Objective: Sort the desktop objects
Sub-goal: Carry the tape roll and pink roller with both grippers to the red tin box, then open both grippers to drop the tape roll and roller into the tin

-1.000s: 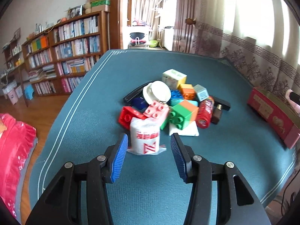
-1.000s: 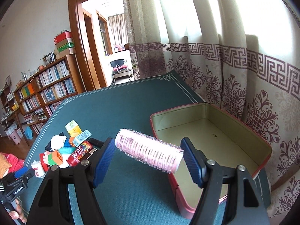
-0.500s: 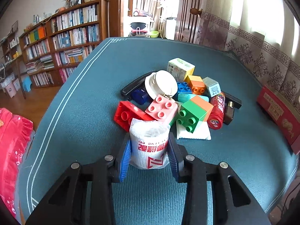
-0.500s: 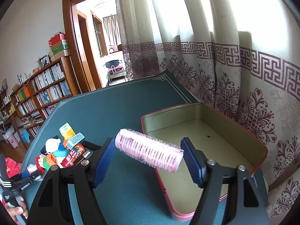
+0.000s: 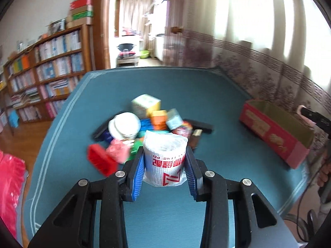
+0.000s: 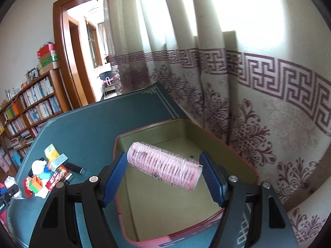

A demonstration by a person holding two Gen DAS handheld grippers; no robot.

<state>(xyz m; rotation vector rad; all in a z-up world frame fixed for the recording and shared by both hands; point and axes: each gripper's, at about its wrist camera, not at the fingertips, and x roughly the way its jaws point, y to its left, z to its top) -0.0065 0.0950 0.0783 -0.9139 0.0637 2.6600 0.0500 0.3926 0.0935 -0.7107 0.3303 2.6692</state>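
Note:
My left gripper (image 5: 164,165) is shut on a white plastic-wrapped roll with red print (image 5: 164,161), held clear of the table in front of the pile of toy bricks and small boxes (image 5: 144,126). My right gripper (image 6: 163,171) is shut on a pink hair roller (image 6: 164,165), gripped end to end and hanging over the open red tin box (image 6: 175,241). That tin box (image 5: 275,132) also lies at the right in the left wrist view. The pile (image 6: 47,175) lies at the lower left in the right wrist view.
The green table cloth (image 5: 165,217) spreads under everything. Patterned curtains (image 6: 258,113) hang right behind the tin box. A bookshelf (image 5: 41,78) and a doorway stand beyond the table's far left. A red cloth (image 5: 10,186) lies off the table's left edge.
My left gripper closed on the white roll and lifted it off the table toward the right. My right gripper carried the pink roller over the tin box.

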